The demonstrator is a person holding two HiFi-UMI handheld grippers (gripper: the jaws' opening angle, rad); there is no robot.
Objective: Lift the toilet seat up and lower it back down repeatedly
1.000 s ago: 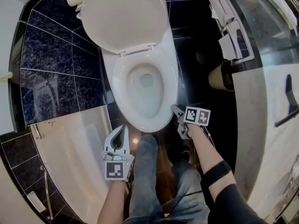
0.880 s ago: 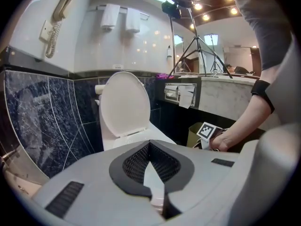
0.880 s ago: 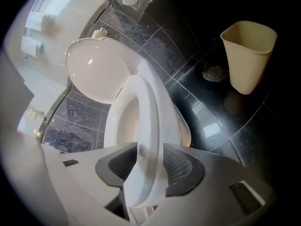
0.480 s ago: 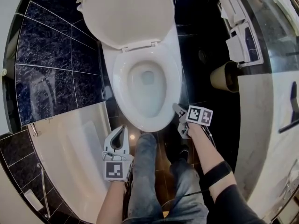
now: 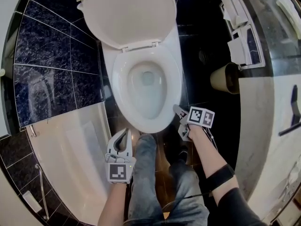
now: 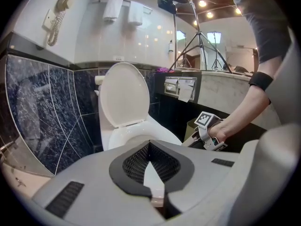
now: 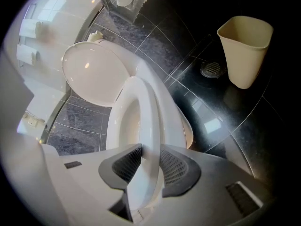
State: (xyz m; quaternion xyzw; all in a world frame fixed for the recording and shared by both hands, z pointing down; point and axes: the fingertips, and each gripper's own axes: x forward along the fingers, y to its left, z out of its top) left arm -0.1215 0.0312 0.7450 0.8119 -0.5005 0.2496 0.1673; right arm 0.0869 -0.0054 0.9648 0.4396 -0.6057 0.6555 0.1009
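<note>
Nearest me, my left tongs hang closed and empty. Ahead, my right tongs, just closing, pinch the front rim of the toilet seat, which lies flat and runs away toward its hinge under the raised lid.

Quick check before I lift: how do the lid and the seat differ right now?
The lid stands raised at the back, while the seat lies flat on the bowl. The lid is a solid oval; the seat is an open ring. Nothing touches the lid, while the right claw, which has just been closing, pinches the seat's front rim. Both are white and hinged at the back.
</note>
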